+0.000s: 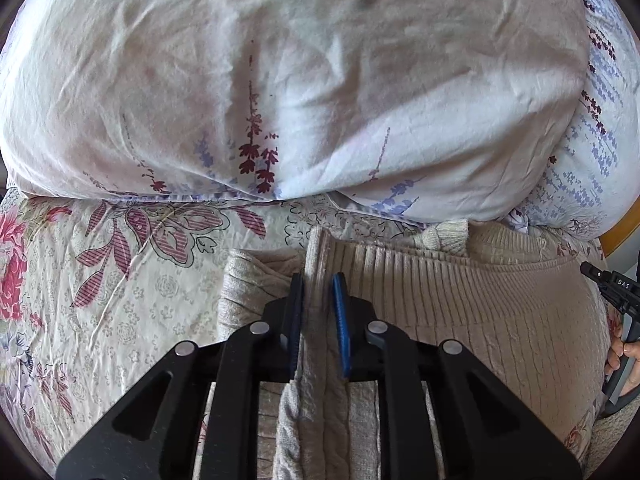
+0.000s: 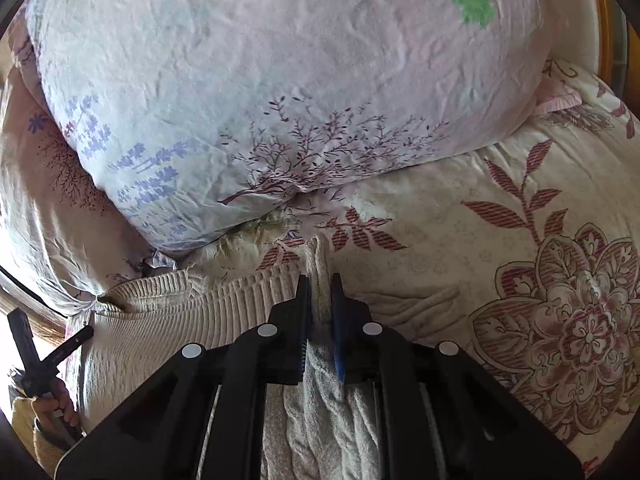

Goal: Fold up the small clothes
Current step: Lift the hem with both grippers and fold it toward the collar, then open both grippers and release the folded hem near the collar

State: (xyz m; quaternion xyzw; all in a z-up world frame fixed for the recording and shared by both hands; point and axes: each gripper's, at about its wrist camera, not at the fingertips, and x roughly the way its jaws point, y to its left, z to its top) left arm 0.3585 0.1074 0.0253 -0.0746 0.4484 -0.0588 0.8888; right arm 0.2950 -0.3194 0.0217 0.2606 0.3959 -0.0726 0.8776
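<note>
- the beige knit sweater (image 1: 460, 320) is lying flat on the flowered bed sheet (image 1: 132, 304), with its ribbed hem running along the far edge just below the pillows.
- the left claw (image 1: 318, 300) is pinching a raised ridge of the sweater's knit near its left side, with the jaws drawn narrow and the cloth squeezed between them.
- the right claw (image 2: 320, 300) is doing the same at the sweater's (image 2: 168, 328) right edge, narrow jaws clamping a pleat of the fabric that is standing up between them.
- both claws are pointing steeply down at the bed, each sitting right on the garment, apart from each other across its width.
- the step in hand is looking like the grasp that opens a fold: both far corners or edges are being taken hold of.
- the next move is likely calling for lifting both grips together and carrying that edge over the body toward the near side, keeping them level so the knit is not skewing.
- the soft, stretchy knit may be sagging in the middle between the grips.
- a white pillow (image 1: 320, 80) with lavender sprigs is lying just behind the hem, and another pillow (image 2: 280, 80) beside it, close enough to brush a lifted edge.
</note>
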